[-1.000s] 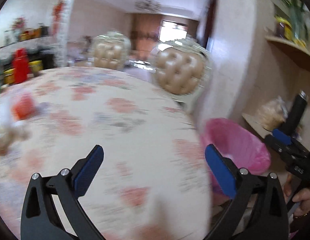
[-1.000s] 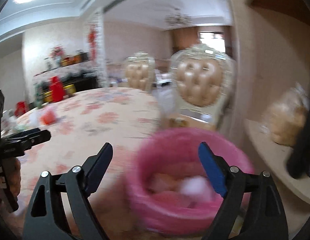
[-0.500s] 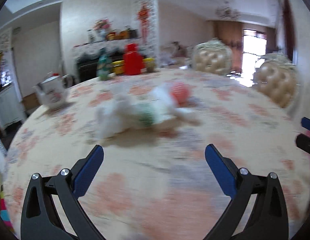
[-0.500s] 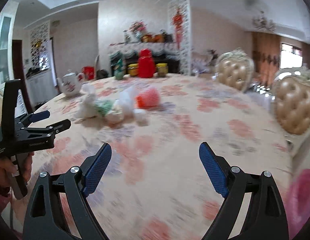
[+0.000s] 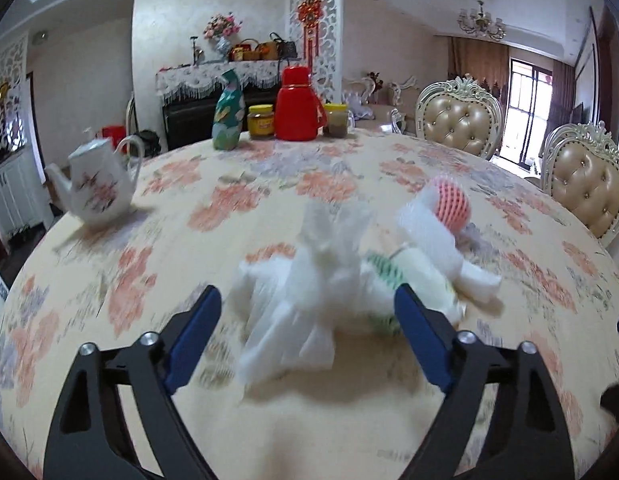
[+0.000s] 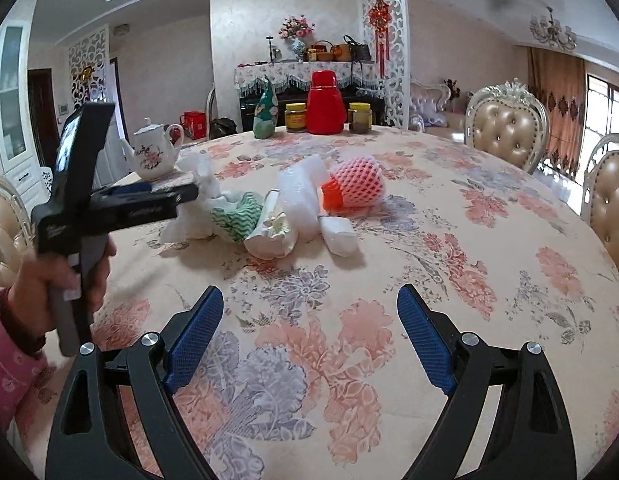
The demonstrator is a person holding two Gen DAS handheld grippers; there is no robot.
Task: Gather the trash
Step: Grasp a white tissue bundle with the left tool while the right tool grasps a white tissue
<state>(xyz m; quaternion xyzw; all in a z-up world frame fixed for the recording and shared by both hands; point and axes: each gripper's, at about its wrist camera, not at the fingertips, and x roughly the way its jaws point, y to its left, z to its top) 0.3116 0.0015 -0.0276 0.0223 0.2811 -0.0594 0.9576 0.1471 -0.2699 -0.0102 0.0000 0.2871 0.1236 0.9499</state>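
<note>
1. The left hand-held gripper (image 5: 307, 330) is closing on a crumpled white plastic bag (image 5: 305, 280) that sits between its blue pads; the pads do not yet press on it. The view is blurred, so how far in the bag sits I cannot tell.
2. Risk: the bag is thin and limp. If the pads catch only a loose flap, it will likely slip out when lifted, or stretch and trail across the desk (image 5: 157, 264).
3. Just right of the bag lie a green-and-white wavy-patterned wrapper (image 5: 383, 270) and a cream paper packet (image 5: 425, 276), touching the pile. The right-side pad is close to them, so it may nip or drag them along.
4. The right hand-held gripper (image 6: 309, 336) stands wide with nothing in it, over bare flowered cloth, well short of the trash.
5. Further out, a pink foam fruit net (image 6: 357, 182) and white foam pieces (image 6: 303, 196) lie together; a careless sweep could roll the net away.
6. The teapot (image 5: 95, 188) stands well apart, at little risk.
</note>
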